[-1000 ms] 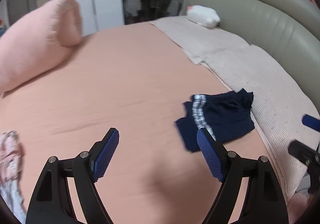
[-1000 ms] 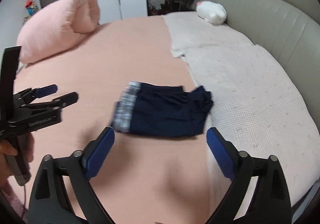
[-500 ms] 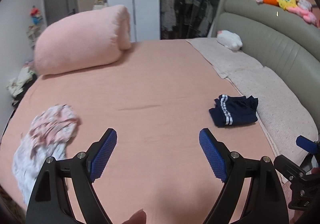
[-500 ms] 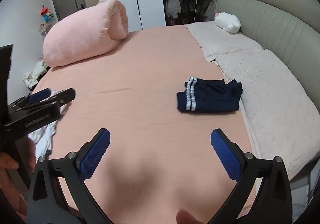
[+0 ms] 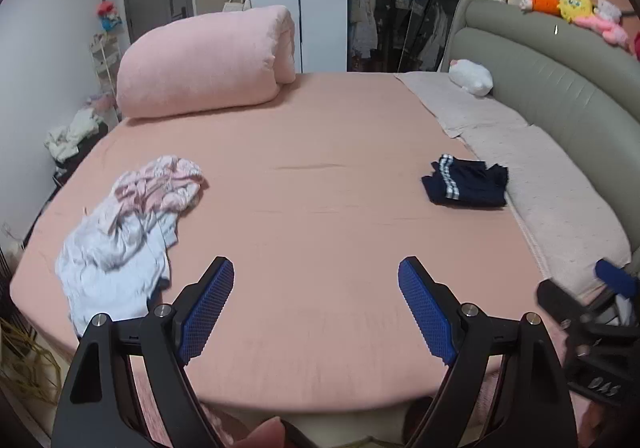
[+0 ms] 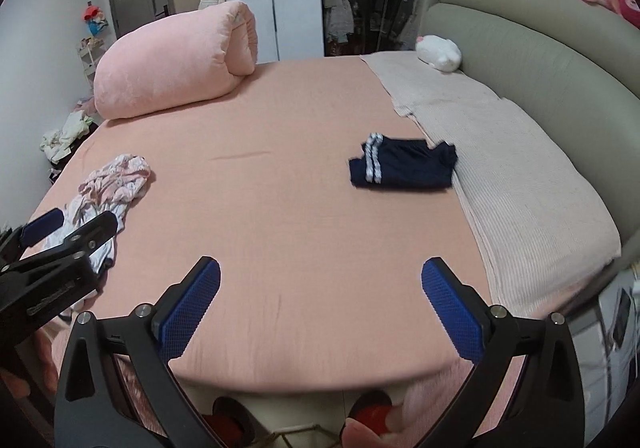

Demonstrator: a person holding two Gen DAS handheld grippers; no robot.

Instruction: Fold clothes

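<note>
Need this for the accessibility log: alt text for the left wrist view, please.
Open left gripper, holding nothing, hovers over the near edge of a pink bed. A folded navy garment lies at right, a crumpled pile of pale clothes at left, a rolled pink duvet behind.

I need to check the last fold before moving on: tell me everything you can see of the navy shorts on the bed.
The navy shorts look like soft knit fabric, with two pale stripes running across the end away from the headboard. They lie folded into a compact, roughly rectangular bundle, flat on the pink sheet, with one slightly ragged corner. That end meets the edge of the pale textured blanket. Neither claw touches them.
</note>
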